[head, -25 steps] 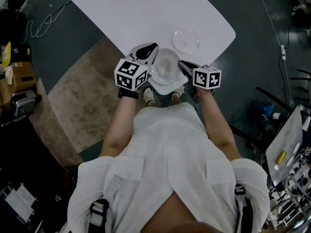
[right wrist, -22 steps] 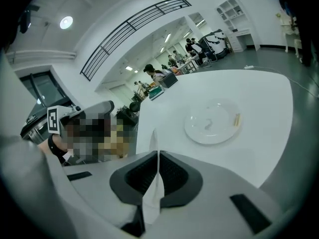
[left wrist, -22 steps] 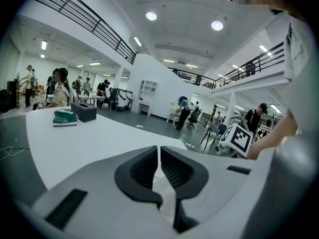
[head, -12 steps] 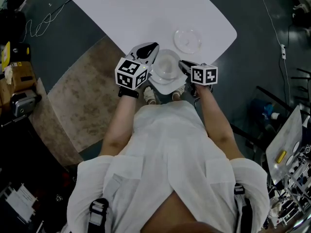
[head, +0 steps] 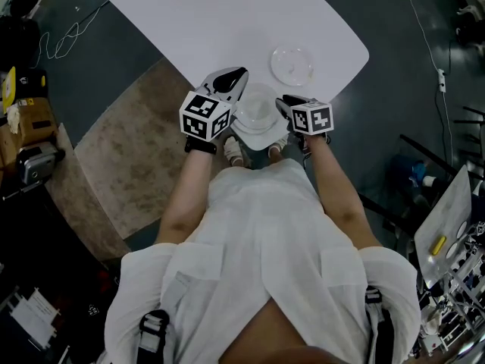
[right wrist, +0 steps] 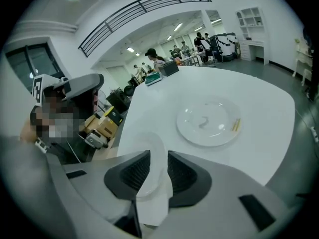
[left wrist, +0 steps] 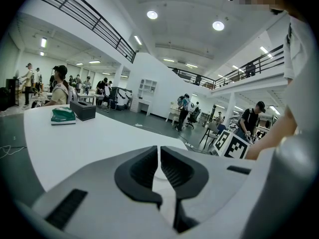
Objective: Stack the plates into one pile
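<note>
Right gripper (right wrist: 159, 159): jaws have just been opening, now narrowly parted with the clear plate's rim loose between them.
Clear plate (head: 258, 105): on the white table's (head: 212, 21) corner, between both grippers.
Second plate (right wrist: 208, 123): ahead of the right gripper, well apart.
Left gripper (left wrist: 159, 152): jaws drawn almost together.

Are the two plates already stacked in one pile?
No: in the right gripper view, one plate lies alone farther out on the table, apart from the nearer plate at the table's edge.
</note>
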`<state>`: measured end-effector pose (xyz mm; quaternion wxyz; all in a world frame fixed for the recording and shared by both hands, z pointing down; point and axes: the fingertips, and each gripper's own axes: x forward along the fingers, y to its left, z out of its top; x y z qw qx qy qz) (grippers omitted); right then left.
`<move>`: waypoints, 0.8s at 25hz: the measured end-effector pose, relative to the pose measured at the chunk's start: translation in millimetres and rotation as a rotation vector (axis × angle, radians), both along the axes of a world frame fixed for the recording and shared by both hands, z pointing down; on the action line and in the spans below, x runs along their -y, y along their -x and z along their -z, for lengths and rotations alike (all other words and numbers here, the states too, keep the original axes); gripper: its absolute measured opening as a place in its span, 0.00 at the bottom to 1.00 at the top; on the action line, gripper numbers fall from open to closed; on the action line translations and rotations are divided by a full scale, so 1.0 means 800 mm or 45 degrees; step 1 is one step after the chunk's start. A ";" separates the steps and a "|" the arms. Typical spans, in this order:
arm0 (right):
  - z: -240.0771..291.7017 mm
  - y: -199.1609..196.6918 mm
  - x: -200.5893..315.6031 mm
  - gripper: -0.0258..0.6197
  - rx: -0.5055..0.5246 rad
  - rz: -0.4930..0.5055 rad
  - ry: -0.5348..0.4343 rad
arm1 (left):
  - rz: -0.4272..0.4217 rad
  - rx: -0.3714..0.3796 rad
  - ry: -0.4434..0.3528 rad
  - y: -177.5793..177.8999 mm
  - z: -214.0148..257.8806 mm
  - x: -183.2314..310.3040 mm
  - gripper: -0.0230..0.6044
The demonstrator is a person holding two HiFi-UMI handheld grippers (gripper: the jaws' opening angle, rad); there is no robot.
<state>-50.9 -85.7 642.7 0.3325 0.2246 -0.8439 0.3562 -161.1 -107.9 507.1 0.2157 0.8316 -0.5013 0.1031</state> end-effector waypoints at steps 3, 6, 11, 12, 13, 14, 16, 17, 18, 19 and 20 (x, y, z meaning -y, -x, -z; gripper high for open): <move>0.009 0.001 0.009 0.24 -0.017 0.013 -0.066 | -0.005 0.000 0.000 0.000 -0.001 0.003 0.07; 0.017 -0.003 0.021 0.24 -0.015 -0.006 -0.089 | -0.013 0.001 0.001 -0.003 -0.001 0.008 0.08; 0.020 -0.019 0.046 0.27 -0.040 -0.062 -0.107 | -0.025 0.006 0.000 -0.008 0.001 0.017 0.08; 0.019 -0.025 0.052 0.27 -0.051 -0.079 -0.111 | -0.026 0.006 0.001 -0.008 0.001 0.018 0.07; 0.017 -0.031 0.059 0.28 -0.061 -0.097 -0.116 | -0.028 0.007 0.002 -0.009 0.001 0.019 0.08; 0.016 -0.036 0.066 0.28 -0.074 -0.116 -0.123 | -0.029 0.008 0.003 -0.010 0.000 0.021 0.07; 0.013 -0.048 0.082 0.29 -0.106 -0.150 -0.142 | -0.033 0.010 0.007 -0.011 -0.001 0.024 0.07; 0.011 -0.054 0.091 0.29 -0.126 -0.162 -0.156 | -0.035 0.010 0.009 -0.011 -0.002 0.025 0.07; 0.009 -0.059 0.099 0.30 -0.151 -0.172 -0.171 | -0.037 0.011 0.012 -0.012 -0.002 0.027 0.07; 0.006 -0.064 0.107 0.31 -0.180 -0.179 -0.185 | -0.038 0.013 0.015 -0.012 -0.003 0.028 0.07; 0.002 -0.069 0.115 0.32 -0.209 -0.189 -0.196 | -0.039 0.015 0.018 -0.012 -0.004 0.028 0.07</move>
